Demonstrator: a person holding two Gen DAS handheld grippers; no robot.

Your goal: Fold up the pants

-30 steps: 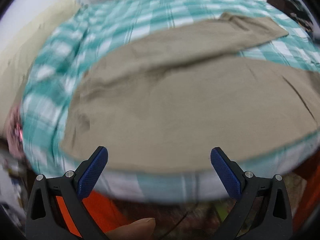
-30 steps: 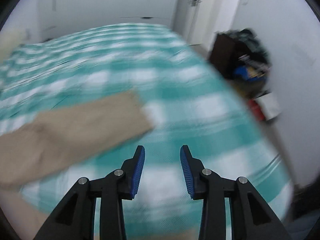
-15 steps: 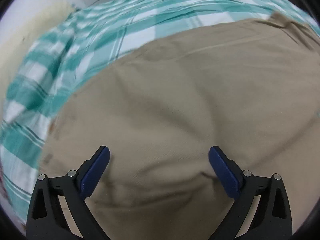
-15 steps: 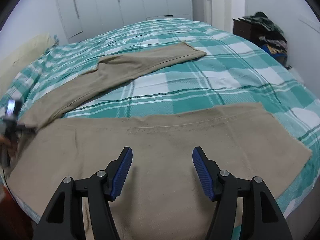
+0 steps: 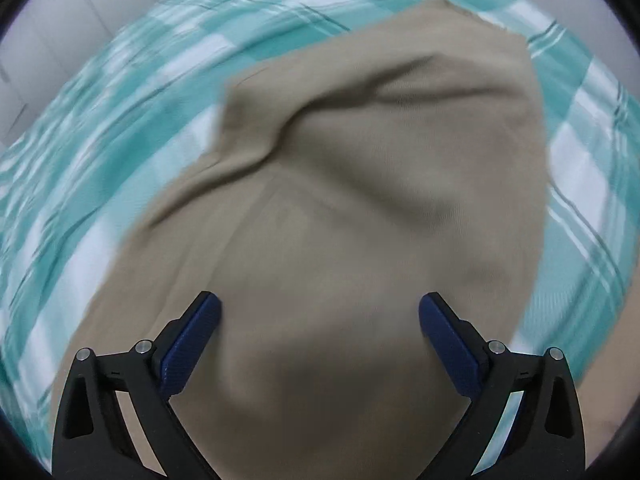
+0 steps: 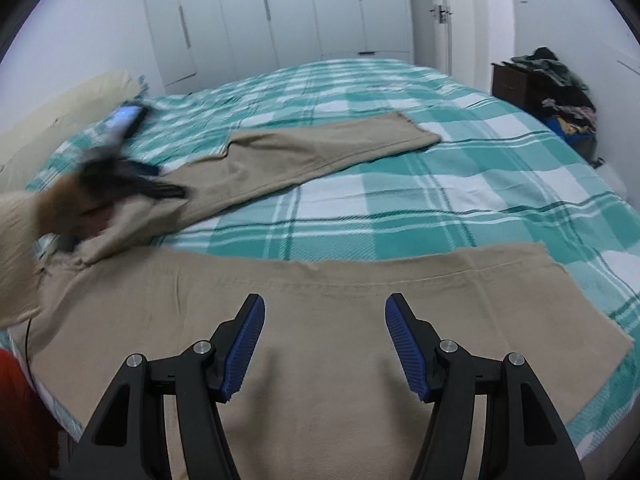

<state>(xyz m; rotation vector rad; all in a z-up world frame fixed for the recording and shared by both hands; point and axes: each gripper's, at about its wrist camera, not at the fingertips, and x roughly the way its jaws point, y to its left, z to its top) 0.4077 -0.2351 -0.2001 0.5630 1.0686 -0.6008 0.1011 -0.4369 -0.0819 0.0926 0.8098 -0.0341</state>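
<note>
**Claws open over unfolded pants, folding barely begun**

Left claw point(image 5: 319, 322), seen from its own wrist camera, stands with its blue-padded jaws wide apart and nothing between them; it points steeply down over the beige cotton pants point(image 5: 360, 240), which fill most of this blurred view and lie rumpled, with a raised crease running across the cloth; the teal-and-white checked bedspread point(image 5: 120, 128) shows around them; no label, brand or writing can be read here.

Right claw point(image 6: 325, 342), in the right wrist view, is likewise open and empty, hovering above the nearer leg of the pants point(image 6: 360, 280); that leg lies flat along the near edge of the bed, while the other leg point(image 6: 320, 148) splays away across the bedspread point(image 6: 440, 208), the two well apart; the left claw point(image 6: 132, 186) appears as a dark blur at the waist end, held by a hand in a pale sleeve; as I judge it, no fold is yet made: the legs must still be brought together and the length doubled over; no writing is legible here either.
</note>
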